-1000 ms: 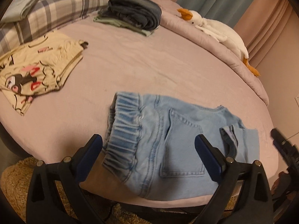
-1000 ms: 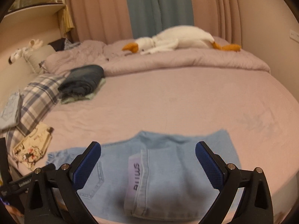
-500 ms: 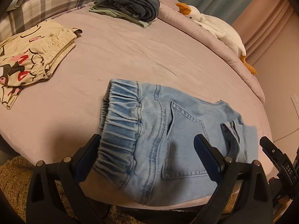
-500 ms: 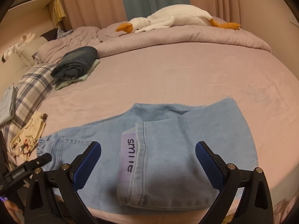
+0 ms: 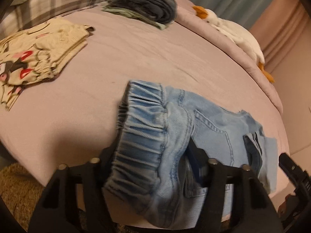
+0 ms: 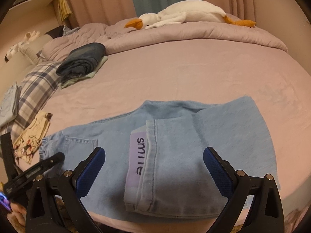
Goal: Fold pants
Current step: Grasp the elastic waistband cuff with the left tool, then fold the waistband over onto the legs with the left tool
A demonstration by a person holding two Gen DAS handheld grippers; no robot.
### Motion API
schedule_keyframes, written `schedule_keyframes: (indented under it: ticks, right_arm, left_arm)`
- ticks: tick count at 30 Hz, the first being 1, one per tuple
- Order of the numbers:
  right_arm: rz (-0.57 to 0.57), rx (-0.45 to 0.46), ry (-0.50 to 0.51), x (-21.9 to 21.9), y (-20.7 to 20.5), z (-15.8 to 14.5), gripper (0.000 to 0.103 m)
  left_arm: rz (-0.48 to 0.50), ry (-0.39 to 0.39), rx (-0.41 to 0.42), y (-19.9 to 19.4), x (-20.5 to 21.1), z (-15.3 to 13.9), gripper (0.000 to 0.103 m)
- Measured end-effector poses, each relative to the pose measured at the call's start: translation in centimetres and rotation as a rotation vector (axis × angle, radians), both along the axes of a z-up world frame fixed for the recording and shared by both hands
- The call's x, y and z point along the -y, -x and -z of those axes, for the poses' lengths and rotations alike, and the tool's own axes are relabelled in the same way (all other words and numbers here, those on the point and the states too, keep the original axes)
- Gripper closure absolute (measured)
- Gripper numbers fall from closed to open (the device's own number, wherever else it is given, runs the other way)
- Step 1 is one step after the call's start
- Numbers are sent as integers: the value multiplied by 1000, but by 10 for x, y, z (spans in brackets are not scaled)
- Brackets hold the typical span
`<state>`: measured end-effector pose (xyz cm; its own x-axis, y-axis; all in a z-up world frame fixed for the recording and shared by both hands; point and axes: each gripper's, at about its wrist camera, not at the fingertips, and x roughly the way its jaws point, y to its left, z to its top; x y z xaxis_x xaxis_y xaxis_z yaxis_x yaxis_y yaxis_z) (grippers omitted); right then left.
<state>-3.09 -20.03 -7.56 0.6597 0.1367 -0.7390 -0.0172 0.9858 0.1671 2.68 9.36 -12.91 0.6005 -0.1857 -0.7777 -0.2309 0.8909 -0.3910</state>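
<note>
The light blue jeans lie partly folded at the bed's near edge, at six o'clock. The left gripper pinches the bunched elastic waistband; the right gripper hovers over the folded legs, fingers spread. Best to grip all waistband layers together and carry them over evenly. No containers are visible.

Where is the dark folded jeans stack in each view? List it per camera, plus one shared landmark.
Left wrist: dark folded jeans stack, top centre, far across the bed.
Right wrist: same stack, upper left, beside the plaid pillow.
Shared landmark: the plush goose.
</note>
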Motion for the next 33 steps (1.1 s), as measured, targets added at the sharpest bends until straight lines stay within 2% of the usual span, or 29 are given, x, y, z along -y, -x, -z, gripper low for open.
schedule_keyframes:
  ticks: [2,4,6,10,12,15,24,33]
  right_arm:
    - [4,-6,-6,1,-1,1,3]
    - [7,-13,-14,1,-1,2,3]
    - [6,-7,-16,1,0,1,3]
    - [21,13,-15,6,3,-4,3]
    - [30,24,-29,12,4,-8,3]
    - [46,39,-43,18,7,-12,3]
    - [90,63,-55,37,14,-17,3]
    - [149,57,-79,61,16,-15,3]
  left_arm:
    - [-9,0,-5,2,1,-4,50]
    - [-6,29,2,6,4,-14,61]
    - [5,42,40,10,8,-32,63]
    - [97,61,168,18,27,-77,67]
    - [136,66,209,20,40,-92,69]
    - [182,32,239,19,60,-104,71]
    - [308,4,275,8,106,-120,76]
    - [425,-33,235,-13,161,-109,78]
